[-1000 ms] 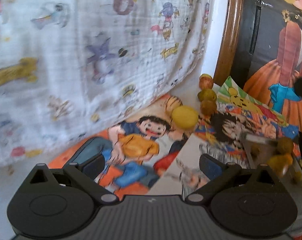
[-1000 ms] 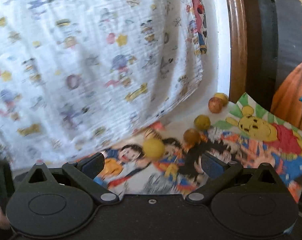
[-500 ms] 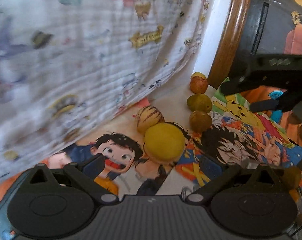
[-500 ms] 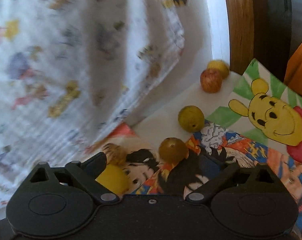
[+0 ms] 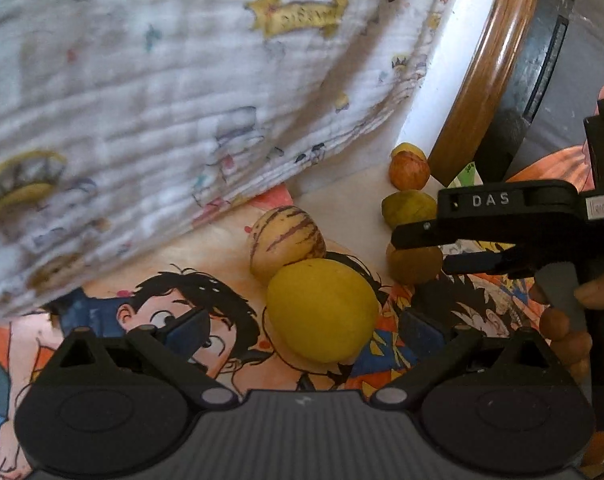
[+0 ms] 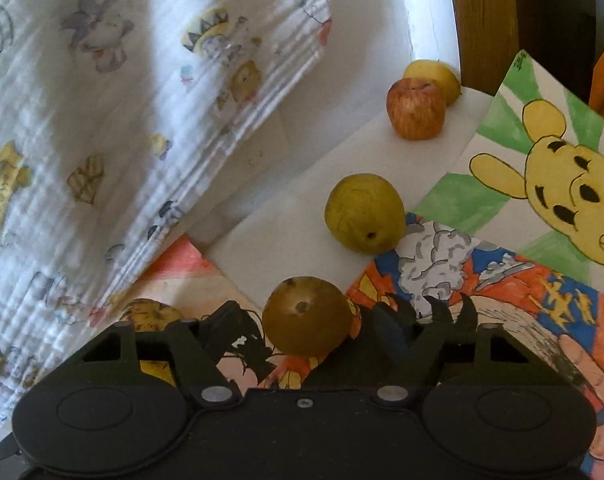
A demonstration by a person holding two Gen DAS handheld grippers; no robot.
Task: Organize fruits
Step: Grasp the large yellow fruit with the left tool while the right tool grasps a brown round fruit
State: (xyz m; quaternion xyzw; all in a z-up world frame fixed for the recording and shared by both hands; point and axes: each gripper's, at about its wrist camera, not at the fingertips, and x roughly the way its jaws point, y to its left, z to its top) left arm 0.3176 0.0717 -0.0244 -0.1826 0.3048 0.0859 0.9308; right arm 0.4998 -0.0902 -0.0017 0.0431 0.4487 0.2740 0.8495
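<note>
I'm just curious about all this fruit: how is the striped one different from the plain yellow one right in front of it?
The striped fruit is pale cream with purple streaks; the yellow fruit is plain bright yellow. The yellow one looks bigger, though it is nearer the camera. It sits between the open left gripper fingers; the striped one lies beyond. Both are roundish, resting on the cartoon drawing.

A white crinkled muslin cloth (image 5: 149, 92) printed with small cartoon figures hangs at the left, its hem just above the surface. Cartoon posters (image 6: 542, 168) cover that white surface (image 6: 285, 236) — overlapping, brightly coloured. Behind stands a curved wooden frame (image 5: 486, 68) beside a dark panel (image 5: 542, 60), in soft daylight
</note>
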